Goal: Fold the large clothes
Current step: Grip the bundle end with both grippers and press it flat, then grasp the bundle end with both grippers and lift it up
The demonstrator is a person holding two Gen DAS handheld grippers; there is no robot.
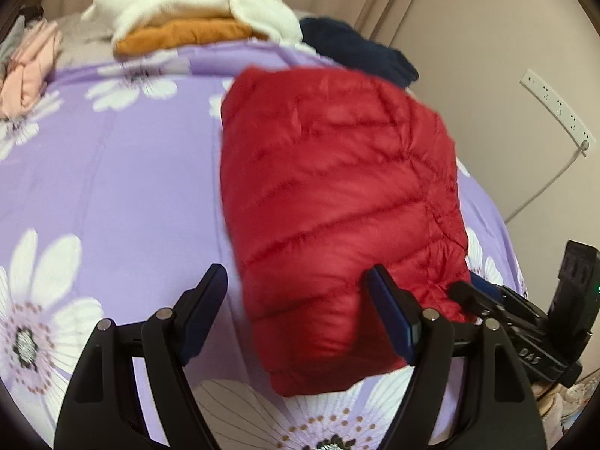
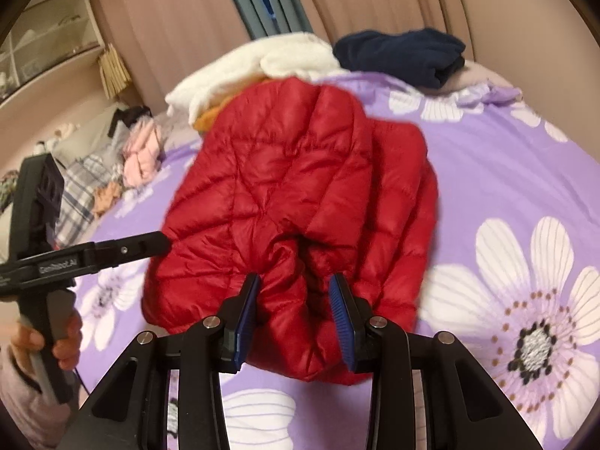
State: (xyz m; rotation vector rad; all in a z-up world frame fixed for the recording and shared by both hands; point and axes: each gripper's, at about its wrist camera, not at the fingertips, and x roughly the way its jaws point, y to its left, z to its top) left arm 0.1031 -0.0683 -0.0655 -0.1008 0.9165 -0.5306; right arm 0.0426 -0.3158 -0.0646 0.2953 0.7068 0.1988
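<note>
A red quilted down jacket (image 1: 337,187) lies folded into a compact bundle on the purple flowered bedspread (image 1: 112,187). My left gripper (image 1: 296,273) is open, its fingers on either side of the bundle's near left corner. In the right wrist view the jacket (image 2: 292,187) fills the middle, and my right gripper (image 2: 296,281) is open with a puffy fold of the jacket between its blue pads (image 2: 247,311). The left gripper also shows in the right wrist view (image 2: 157,242) at the jacket's left edge. The right gripper shows in the left wrist view (image 1: 465,292) at the jacket's right edge.
A white garment (image 1: 195,3) on an orange one (image 1: 180,35) is stacked at the bed's far side. A navy garment (image 1: 356,48) lies beside them. Pink clothes (image 1: 26,71) lie at the far left. A wall with a power strip (image 1: 555,108) is on the right.
</note>
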